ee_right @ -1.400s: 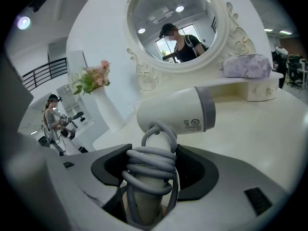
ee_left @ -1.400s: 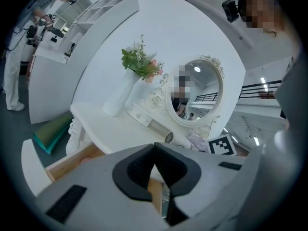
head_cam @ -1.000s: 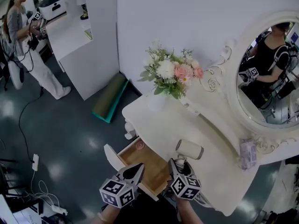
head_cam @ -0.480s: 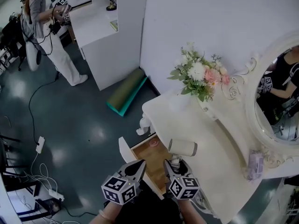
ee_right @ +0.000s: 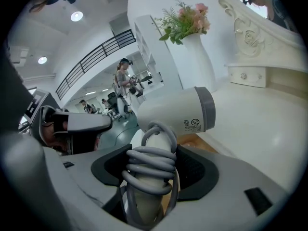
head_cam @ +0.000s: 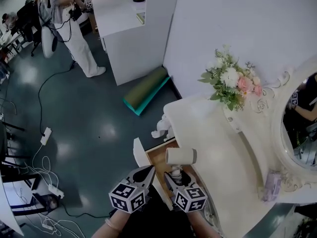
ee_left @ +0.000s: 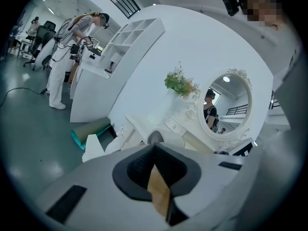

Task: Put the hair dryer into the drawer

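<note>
No word, brand or number can be read anywhere in these views. The white cylindrical hair dryer with a grey end band [ee_right: 175, 110] bears a small printed label [ee_right: 193, 124] on its barrel, showing two round symbols and lines of print too fine to make out. The left tongs [head_cam: 147, 171] and the right tongs [head_cam: 171, 176] each carry a cube [head_cam: 128, 197] faced with black-and-white square marker patterns, which are codes rather than lettering.
</note>
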`<state>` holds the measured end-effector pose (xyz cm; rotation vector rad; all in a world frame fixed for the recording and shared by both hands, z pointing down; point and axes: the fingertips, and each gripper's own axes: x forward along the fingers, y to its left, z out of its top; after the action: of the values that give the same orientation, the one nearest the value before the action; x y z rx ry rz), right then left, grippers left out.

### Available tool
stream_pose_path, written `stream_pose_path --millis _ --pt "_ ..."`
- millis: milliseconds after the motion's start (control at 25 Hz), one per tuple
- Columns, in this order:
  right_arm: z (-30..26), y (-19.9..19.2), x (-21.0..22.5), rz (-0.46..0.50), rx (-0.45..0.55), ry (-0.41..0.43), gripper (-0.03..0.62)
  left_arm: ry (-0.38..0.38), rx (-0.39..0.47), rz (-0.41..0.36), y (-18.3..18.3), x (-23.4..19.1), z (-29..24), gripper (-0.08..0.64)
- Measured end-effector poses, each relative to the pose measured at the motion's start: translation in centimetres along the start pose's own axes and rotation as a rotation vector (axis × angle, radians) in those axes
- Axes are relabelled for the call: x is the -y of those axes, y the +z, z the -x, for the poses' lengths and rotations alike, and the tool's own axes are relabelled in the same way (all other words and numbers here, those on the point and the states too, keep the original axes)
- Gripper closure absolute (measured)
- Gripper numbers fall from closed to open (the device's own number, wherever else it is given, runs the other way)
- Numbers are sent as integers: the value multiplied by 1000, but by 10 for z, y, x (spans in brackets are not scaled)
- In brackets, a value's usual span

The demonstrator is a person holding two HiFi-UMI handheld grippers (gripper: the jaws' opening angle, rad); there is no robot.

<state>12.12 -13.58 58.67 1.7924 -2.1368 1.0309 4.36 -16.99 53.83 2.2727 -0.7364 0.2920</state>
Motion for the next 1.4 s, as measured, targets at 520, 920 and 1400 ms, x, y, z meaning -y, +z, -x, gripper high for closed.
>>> stream_pose_path --millis 520,920,1400 --pt "-11 -44 -12 48 -180 193 310 96 46 56 -25 -5 7 537" --pt "-13 -72 -7 77 -247 229 310 132 60 63 -39 1 10 537" --pt "-30 -92 16 98 -303 187 310 146 48 72 -47 -1 13 538"
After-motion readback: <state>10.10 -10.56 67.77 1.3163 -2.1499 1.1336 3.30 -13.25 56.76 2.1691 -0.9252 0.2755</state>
